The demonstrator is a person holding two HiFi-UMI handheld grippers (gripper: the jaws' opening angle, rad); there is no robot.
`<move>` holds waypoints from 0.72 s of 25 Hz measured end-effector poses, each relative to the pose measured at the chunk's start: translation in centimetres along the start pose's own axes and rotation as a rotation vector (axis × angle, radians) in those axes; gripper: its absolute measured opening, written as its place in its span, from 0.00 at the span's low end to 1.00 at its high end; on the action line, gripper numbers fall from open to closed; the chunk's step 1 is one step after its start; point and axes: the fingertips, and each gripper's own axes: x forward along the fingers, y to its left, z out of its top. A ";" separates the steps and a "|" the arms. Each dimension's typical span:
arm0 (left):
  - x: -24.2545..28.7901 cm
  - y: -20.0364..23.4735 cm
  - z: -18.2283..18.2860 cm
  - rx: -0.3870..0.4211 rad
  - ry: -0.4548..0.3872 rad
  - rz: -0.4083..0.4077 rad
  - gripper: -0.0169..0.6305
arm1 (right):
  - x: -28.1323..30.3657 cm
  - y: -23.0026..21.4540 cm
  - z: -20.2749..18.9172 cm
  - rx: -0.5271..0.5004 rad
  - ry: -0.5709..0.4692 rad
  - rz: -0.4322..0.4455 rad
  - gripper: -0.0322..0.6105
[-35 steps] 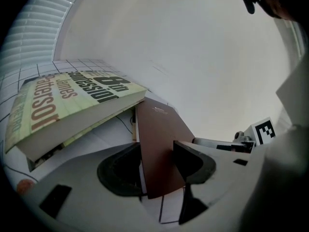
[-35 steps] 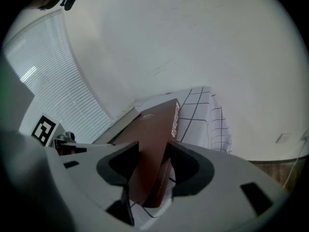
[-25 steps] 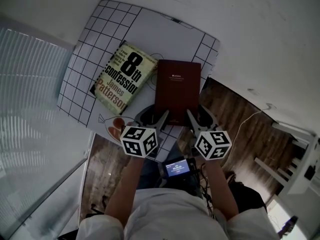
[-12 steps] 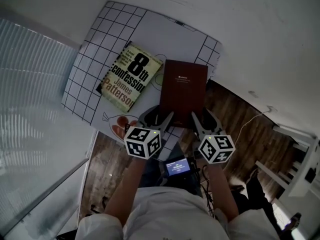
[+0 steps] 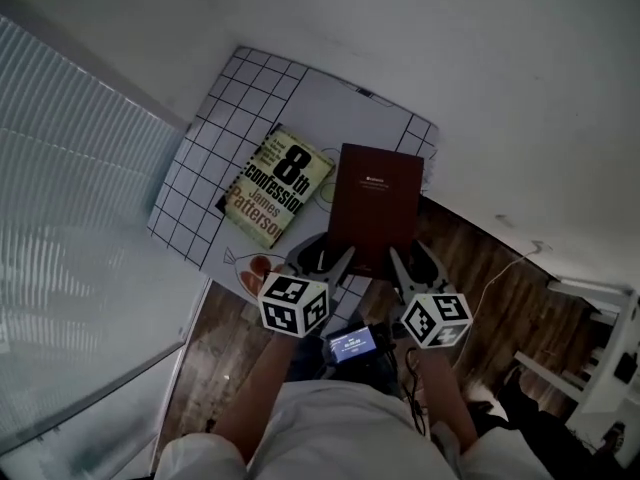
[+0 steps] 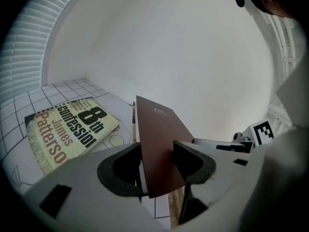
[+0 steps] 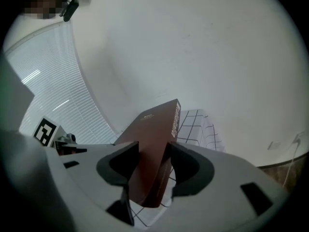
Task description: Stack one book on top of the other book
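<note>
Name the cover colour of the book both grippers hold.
The book is dark maroon-brown, plain with small pale print; the head view shows it best.

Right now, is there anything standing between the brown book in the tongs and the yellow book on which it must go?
Nothing visible. The left tongs and right tongs grip the brown book at its near edge; the yellow book lies just left of it on the gridded mat, its cover bare.

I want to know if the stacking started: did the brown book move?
Yes. The brown book rose: its far edge now reaches farther past the yellow book, toward the far edge of the checked mat.
</note>
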 end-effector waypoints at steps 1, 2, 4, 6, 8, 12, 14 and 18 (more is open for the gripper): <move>-0.3 -0.3 0.4 0.005 -0.007 -0.001 0.37 | -0.3 0.2 0.4 0.007 -0.006 0.002 0.38; -0.6 -0.6 0.8 0.008 -0.013 -0.003 0.37 | -0.6 0.5 0.8 0.011 -0.013 0.002 0.38; -1.2 -1.3 1.6 0.019 -0.023 -0.009 0.37 | -1.3 1.0 1.6 0.011 -0.026 0.002 0.38; -1.6 -1.7 2.1 0.032 -0.031 -0.013 0.37 | -1.9 1.4 2.1 0.007 -0.039 0.004 0.38; -1.9 -2.0 2.5 0.043 -0.036 -0.014 0.37 | -2.2 1.6 2.4 0.011 -0.052 0.005 0.38; -2.1 -2.4 3.1 0.064 -0.039 -0.020 0.37 | -2.7 1.7 2.8 0.023 -0.075 0.008 0.38; -2.1 -2.7 3.2 0.074 -0.037 -0.022 0.37 | -2.8 1.6 2.8 0.028 -0.082 0.007 0.38; -2.6 -2.6 3.2 0.072 -0.027 -0.030 0.37 | -3.1 2.2 2.8 0.024 -0.091 -0.006 0.38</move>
